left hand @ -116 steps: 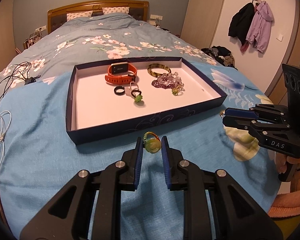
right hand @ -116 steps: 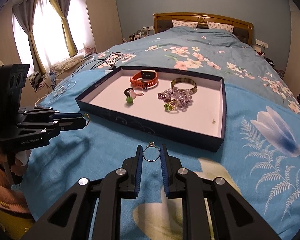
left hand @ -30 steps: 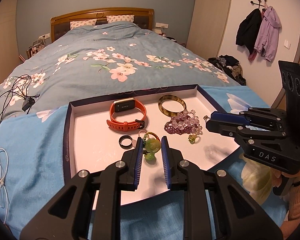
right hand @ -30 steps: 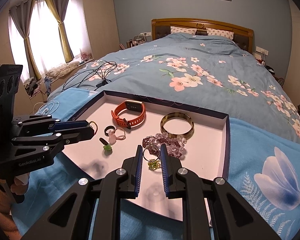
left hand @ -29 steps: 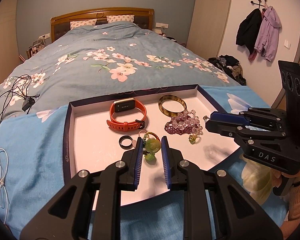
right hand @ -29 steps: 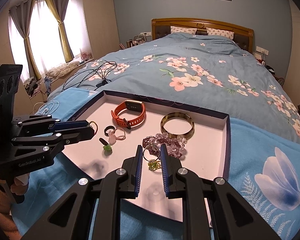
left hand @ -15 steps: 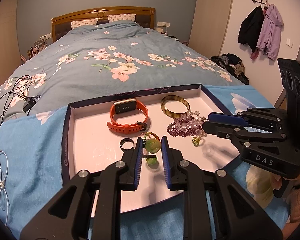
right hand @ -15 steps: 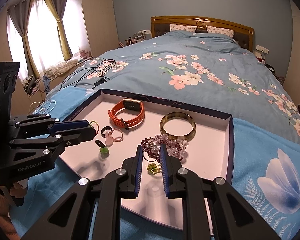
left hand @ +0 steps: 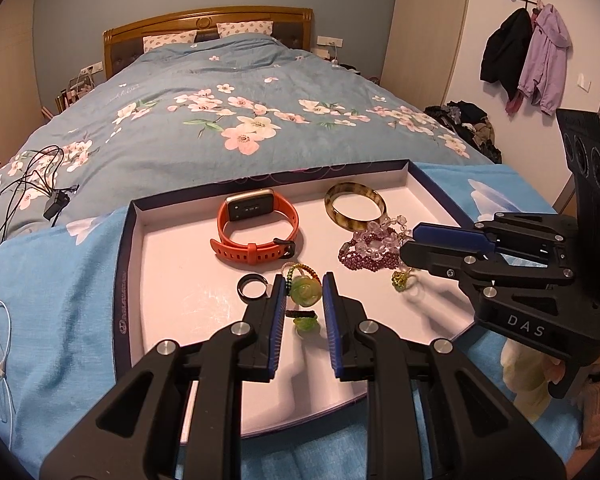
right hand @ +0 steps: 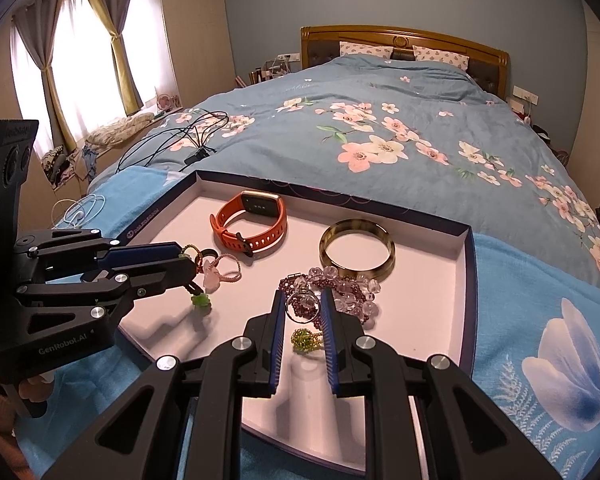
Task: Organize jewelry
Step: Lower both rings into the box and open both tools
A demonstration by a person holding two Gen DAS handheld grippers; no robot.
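Both over the shallow navy-rimmed white tray (left hand: pixel 129 240): left hand-held gripper (left hand: pixel 303 294) clamped on green carved-rose beaded ring (left hand: pixel 305 293), right hand-held gripper (right hand: pixel 303 305) on thin silver ring (right hand: pixel 300 305), poised for sorted placement.

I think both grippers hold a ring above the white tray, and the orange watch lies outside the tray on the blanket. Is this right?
Not quite. The orange watch lies inside the white tray, as the right wrist view shows. Both the left gripper and the right gripper do hold a ring above it.

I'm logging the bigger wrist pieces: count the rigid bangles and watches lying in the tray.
2. The orange-strapped smartwatch lies at the far left-centre of the white-lined tray; the brown mottled bangle lies to its right, touching the purple bead pile. The beads may hide others.
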